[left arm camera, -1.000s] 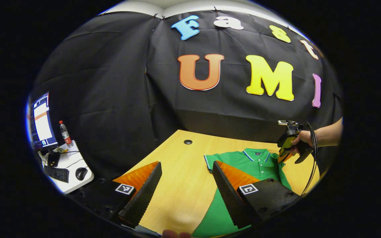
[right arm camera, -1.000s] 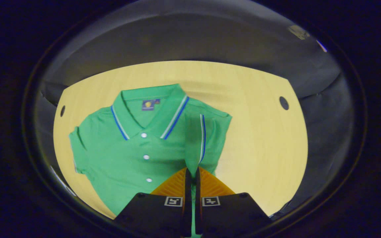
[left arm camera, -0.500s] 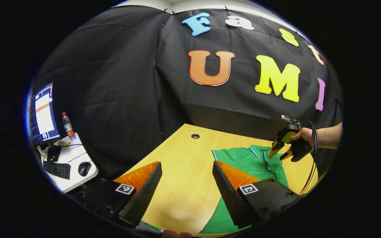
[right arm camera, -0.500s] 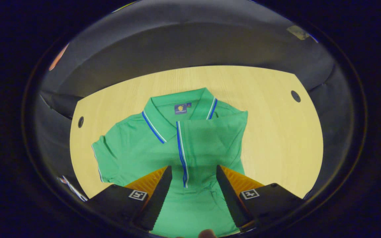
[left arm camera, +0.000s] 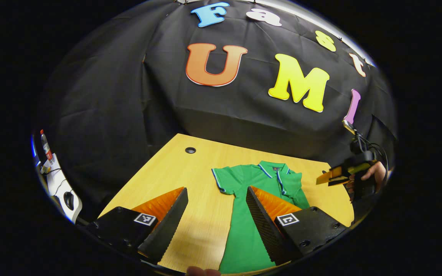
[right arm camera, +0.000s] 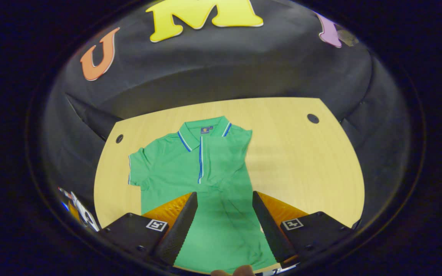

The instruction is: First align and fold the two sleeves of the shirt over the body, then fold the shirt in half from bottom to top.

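One green short-sleeved polo shirt (right arm camera: pixel 190 172) with blue-and-white trim on collar and cuffs lies flat on one pale wooden table (right arm camera: pixel 301 161), collar toward the booth wall. Of its two sleeves, one sleeve (right arm camera: pixel 226 153) is folded over the chest, its striped cuff running down beside the button placket; the other sleeve (right arm camera: pixel 136 170) lies spread out to the side. In the left gripper view the shirt (left arm camera: pixel 244 230) stretches away from between the near fingers toward the far table edge.

There are two hand-held grippers. The right gripper (right arm camera: pixel 224 220) hangs above the shirt's lower body with its fingers spread wide, holding nothing and touching nothing; green cloth shows in the gap between them. The left gripper (left arm camera: pixel 216 218) is likewise spread wide and empty, above the table edge, with bare wood and the shirt's side seam ahead of it. Off to its right, well apart, the right gripper (left arm camera: pixel 330 177) shows in a person's hand (left arm camera: pixel 372 174), lifted off the table beside the shirt's folded side.

Two round cable holes show in the tabletop, a round cable hole (right arm camera: pixel 313 118) ahead and right of the right gripper and a second hole (right arm camera: pixel 119 138) ahead and left. A white side desk (left arm camera: pixel 58 184) with one computer mouse (left arm camera: pixel 68 199) and one plastic bottle (left arm camera: pixel 45 141) stands far to the left of the left gripper.

A second ago the right gripper was pinched on the sleeve's cuff, carrying it over the chest; half a second ago it had let go, and since then it has drawn back and tilted up, so more of the shirt and wall is in sight.
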The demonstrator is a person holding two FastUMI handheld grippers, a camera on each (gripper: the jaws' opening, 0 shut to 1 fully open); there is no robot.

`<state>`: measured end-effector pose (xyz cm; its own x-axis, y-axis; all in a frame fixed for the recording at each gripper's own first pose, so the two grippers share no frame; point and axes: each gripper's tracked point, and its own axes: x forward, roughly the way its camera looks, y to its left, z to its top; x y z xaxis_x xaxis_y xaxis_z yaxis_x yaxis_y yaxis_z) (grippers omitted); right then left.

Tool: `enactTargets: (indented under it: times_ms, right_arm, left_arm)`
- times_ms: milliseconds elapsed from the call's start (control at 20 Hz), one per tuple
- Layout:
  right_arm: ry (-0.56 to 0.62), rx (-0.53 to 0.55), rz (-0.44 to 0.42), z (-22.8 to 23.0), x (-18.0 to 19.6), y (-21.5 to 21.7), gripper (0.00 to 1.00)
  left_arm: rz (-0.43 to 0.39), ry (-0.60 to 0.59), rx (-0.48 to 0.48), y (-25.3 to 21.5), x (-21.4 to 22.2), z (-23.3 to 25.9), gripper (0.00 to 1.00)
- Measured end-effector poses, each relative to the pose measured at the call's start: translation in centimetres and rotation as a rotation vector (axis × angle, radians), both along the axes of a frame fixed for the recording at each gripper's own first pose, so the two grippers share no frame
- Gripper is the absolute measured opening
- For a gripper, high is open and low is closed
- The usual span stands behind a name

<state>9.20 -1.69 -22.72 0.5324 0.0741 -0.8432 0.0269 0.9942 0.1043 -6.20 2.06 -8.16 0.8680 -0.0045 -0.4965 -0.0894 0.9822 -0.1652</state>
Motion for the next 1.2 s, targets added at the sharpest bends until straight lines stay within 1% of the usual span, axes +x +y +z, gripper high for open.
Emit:
enactTargets:
  times_ms: [100,200,300,400,450,500,550,700,750,800,900,1000,1100,1200]
  right_arm:
    - [-0.092,-0.017,-0.010,2.5,-1.8,-2.4,0.92]
    - [-0.187,-0.095,-0.034,4.8,-3.5,-6.2,0.92]
    - [-0.253,-0.161,-0.032,6.5,-5.0,-8.6,0.92]
    - [-0.288,-0.206,-0.025,7.6,-6.7,-10.4,0.92]
    - [-0.281,-0.211,-0.029,7.7,-7.7,-11.1,0.92]
    - [-0.262,-0.205,-0.043,7.5,-8.8,-11.8,0.86]
    - [-0.245,-0.196,-0.061,7.0,-9.6,-12.5,0.92]
    - [-0.198,-0.184,-0.110,5.5,-12.0,-14.5,0.92]
    - [-0.187,-0.171,-0.118,5.2,-12.5,-14.6,0.86]
    - [-0.171,-0.165,-0.127,4.8,-13.0,-14.9,0.92]
    - [-0.150,-0.153,-0.144,4.3,-13.7,-15.6,0.92]
    - [-0.109,-0.134,-0.147,3.5,-14.4,-15.7,0.92]
    - [-0.096,-0.141,-0.162,3.0,-14.4,-16.3,0.92]
    - [-0.084,-0.150,-0.185,2.9,-15.4,-18.0,0.92]
  left_arm:
    - [-0.047,0.010,-0.055,-1.1,0.6,-0.2,0.98]
    - [-0.075,0.055,-0.092,-1.8,1.0,-1.0,0.99]
    - [-0.096,0.098,-0.130,-2.6,1.2,-1.7,0.99]
    - [-0.147,0.182,-0.219,-4.3,1.1,-2.7,0.99]
    - [-0.165,0.230,-0.263,-4.8,1.4,-3.3,0.99]
    - [-0.166,0.274,-0.297,-5.2,1.9,-4.1,0.99]
    - [-0.169,0.322,-0.329,-5.6,2.5,-5.3,0.99]
    - [-0.176,0.461,-0.387,-5.1,4.7,-8.3,1.00]
    - [-0.175,0.501,-0.403,-4.8,5.6,-9.2,0.99]
    - [-0.161,0.547,-0.411,-4.3,6.3,-10.1,0.99]
    - [-0.133,0.629,-0.433,-3.6,7.9,-11.7,0.99]
    - [-0.129,0.717,-0.471,-3.5,9.0,-12.9,0.98]
    - [-0.114,0.780,-0.456,-3.1,10.3,-14.3,0.98]
    - [-0.119,0.833,-0.409,-2.7,11.0,-16.0,0.98]
